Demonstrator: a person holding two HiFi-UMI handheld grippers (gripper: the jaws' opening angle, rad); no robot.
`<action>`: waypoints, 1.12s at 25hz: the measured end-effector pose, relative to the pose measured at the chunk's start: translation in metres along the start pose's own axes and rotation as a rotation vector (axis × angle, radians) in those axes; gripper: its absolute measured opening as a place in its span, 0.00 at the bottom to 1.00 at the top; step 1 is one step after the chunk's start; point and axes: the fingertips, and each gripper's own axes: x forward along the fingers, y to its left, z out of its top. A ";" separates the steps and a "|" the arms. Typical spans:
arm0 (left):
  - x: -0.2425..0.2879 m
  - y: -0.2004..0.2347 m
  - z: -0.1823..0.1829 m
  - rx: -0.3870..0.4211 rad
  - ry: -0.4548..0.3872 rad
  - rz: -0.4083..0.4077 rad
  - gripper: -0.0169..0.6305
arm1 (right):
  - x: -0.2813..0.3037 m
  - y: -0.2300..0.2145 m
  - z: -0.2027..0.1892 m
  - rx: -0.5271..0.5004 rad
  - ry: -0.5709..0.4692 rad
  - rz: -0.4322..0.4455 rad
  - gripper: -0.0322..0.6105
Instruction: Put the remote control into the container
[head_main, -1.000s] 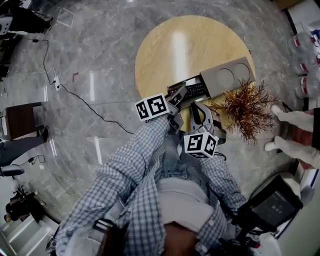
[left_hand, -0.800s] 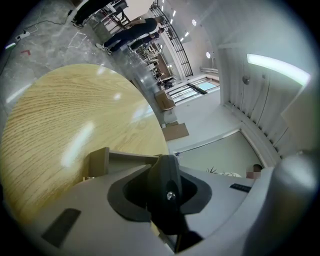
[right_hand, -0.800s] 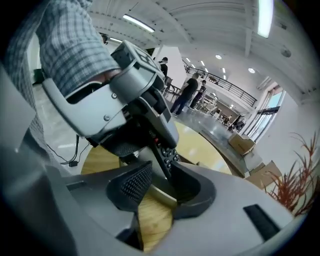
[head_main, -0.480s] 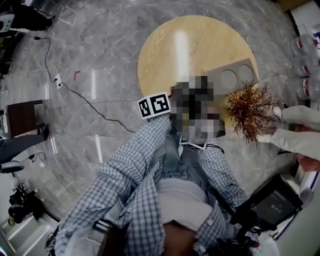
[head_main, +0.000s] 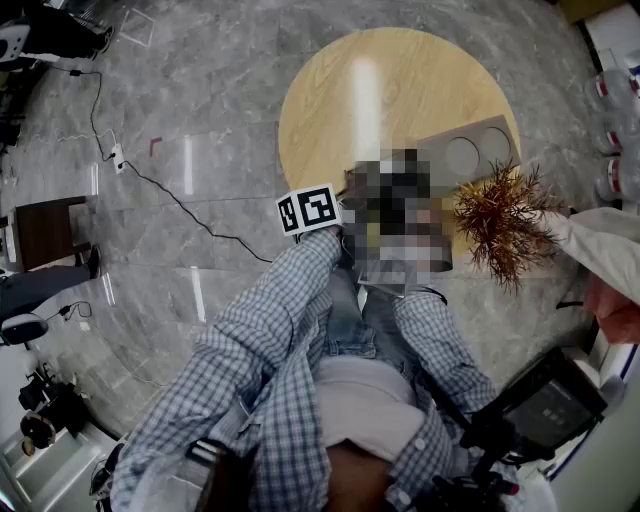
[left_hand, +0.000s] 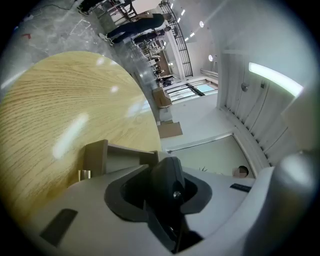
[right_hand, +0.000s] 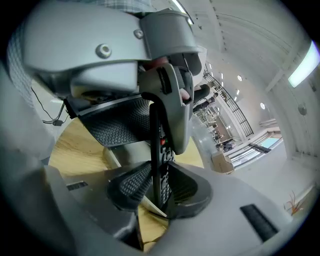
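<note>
Looking at it now, almost nothing has moved since a moment ago. Both grippers still hold the remote control (right_hand: 161, 150) between them over the round wooden table (head_main: 340, 90). The right gripper (right_hand: 159, 192) has its jaws squeezed on one end, and the left gripper (left_hand: 166, 192) has its jaws squeezed on the other end. The grey container (head_main: 470, 152) sits just to the right. So I think the remote is not in yet and must be carried over there.
</note>
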 end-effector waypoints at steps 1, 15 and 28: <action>0.000 -0.002 0.000 0.013 0.005 -0.011 0.17 | 0.000 -0.001 0.000 0.004 0.002 -0.002 0.21; -0.033 -0.013 0.000 0.025 0.001 -0.085 0.30 | 0.002 -0.010 -0.004 0.030 0.032 -0.011 0.19; -0.056 0.008 -0.007 -0.106 0.008 -0.047 0.20 | 0.002 -0.004 -0.011 0.006 0.051 0.002 0.19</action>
